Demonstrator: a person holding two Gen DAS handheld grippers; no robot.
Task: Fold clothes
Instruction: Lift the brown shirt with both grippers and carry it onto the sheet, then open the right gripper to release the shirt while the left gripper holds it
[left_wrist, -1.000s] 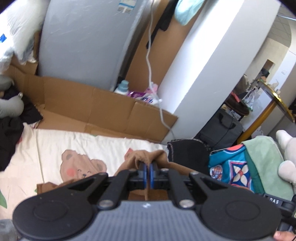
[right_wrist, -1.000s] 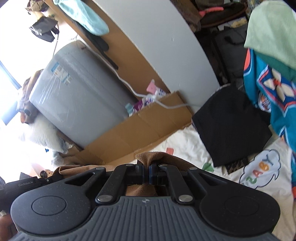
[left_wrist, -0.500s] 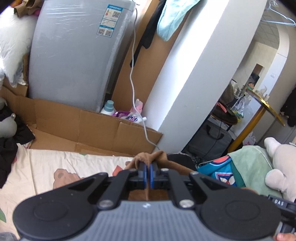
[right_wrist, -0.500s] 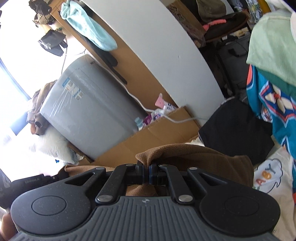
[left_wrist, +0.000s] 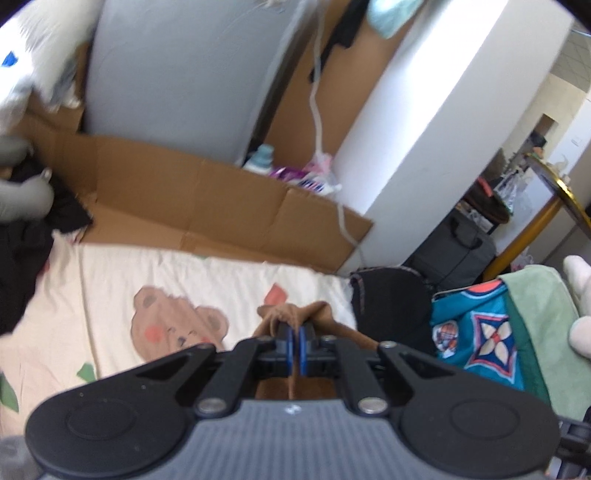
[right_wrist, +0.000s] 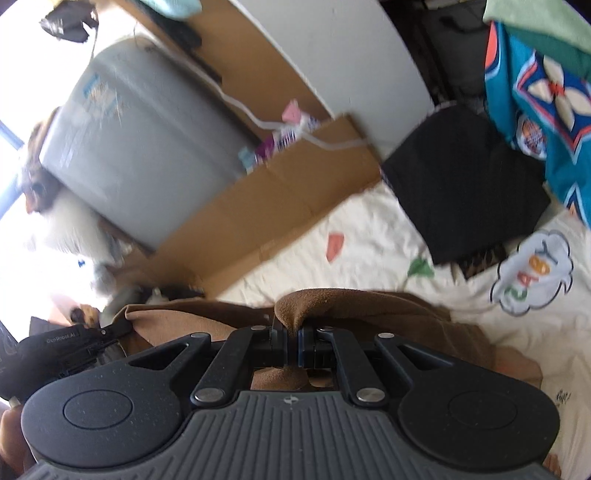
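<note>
You're in a cluttered home bedroom. A cartoon bedsheet lies before you. Beyond it stand cardboard and hanging clothes.

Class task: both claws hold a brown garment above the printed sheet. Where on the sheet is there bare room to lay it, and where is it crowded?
Free: the cream sheet between the cardboard and the brown garment, around the bear print. Crowded: the black folded cloth and teal patterned garment on one side, dark clothes on the other.
</note>
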